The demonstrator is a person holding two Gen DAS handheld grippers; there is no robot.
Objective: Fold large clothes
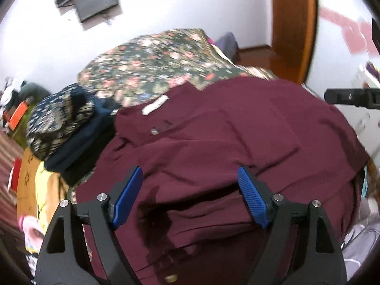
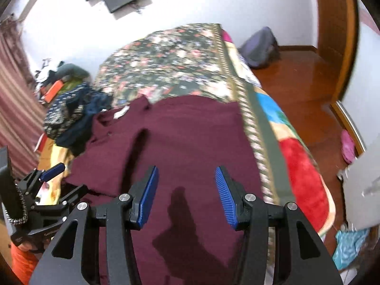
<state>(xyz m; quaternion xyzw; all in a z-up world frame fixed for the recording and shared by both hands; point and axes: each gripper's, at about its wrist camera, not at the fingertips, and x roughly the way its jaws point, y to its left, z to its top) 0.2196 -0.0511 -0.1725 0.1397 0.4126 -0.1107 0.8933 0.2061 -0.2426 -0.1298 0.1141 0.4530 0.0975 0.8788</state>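
A large maroon garment (image 1: pixel 225 137) lies spread on the bed, its collar with a white label (image 1: pixel 154 104) toward the far left. It also shows in the right wrist view (image 2: pixel 190 142), with a dark fold line running down it. My left gripper (image 1: pixel 190 175) is open and empty just above the garment's near part. My right gripper (image 2: pixel 186 173) is open and empty over the garment's near middle. The left gripper shows in the right wrist view (image 2: pixel 57 178) at the garment's left edge.
A floral bedspread (image 2: pixel 166 66) covers the far bed. A pile of dark blue patterned clothes (image 1: pixel 64 123) sits left of the garment. The bed's right edge has a colourful blanket (image 2: pixel 296 156), then wooden floor (image 2: pixel 308 76) with a pink slipper (image 2: pixel 348 146).
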